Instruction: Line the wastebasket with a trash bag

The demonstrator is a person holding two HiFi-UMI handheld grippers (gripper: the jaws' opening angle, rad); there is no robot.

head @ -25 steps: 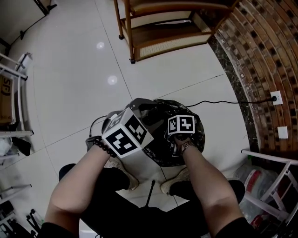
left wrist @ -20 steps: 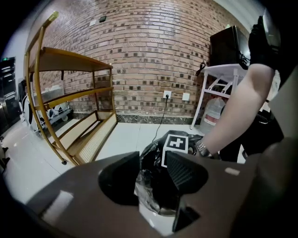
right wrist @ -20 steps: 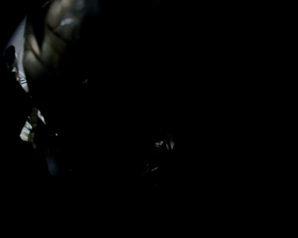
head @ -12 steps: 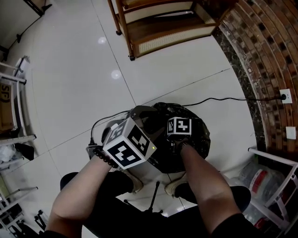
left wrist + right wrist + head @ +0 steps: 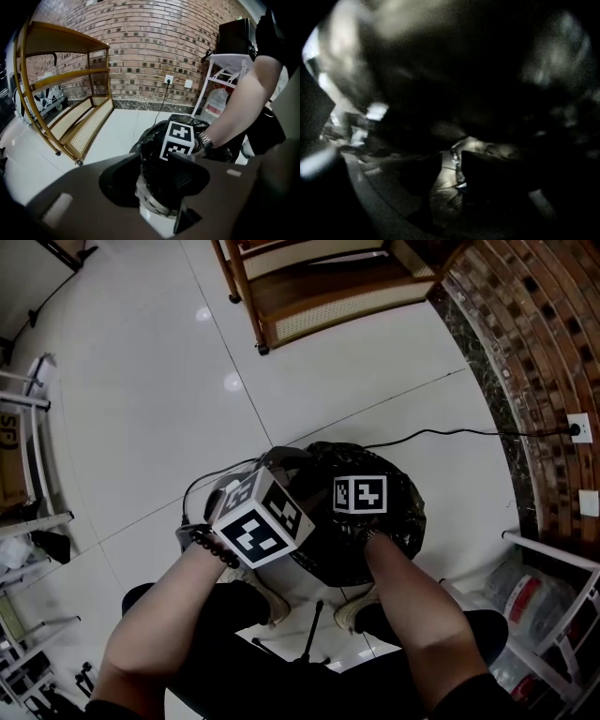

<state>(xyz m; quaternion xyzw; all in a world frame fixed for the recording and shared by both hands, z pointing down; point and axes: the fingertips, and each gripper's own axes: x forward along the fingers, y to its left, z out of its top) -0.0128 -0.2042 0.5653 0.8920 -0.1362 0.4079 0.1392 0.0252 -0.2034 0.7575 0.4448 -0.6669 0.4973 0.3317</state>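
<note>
Left gripper (image 5: pixel 157 165) lower, bag (image 5: pixel 403 521) mostly hiding wastebasket (image 5: pixel 153 204)

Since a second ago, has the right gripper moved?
Yes, slightly: the right gripper has slid toward the trash bag's middle, away from the wall outlet. Fingers opening; gap too dark to read.

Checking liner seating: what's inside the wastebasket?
Black trash bag fills the wastebasket mouth. The right tongs reach into it, jaws opening, something pale and crumpled between them. The basket floor and bag bottom are covered by bag folds and the right forearm.
</note>
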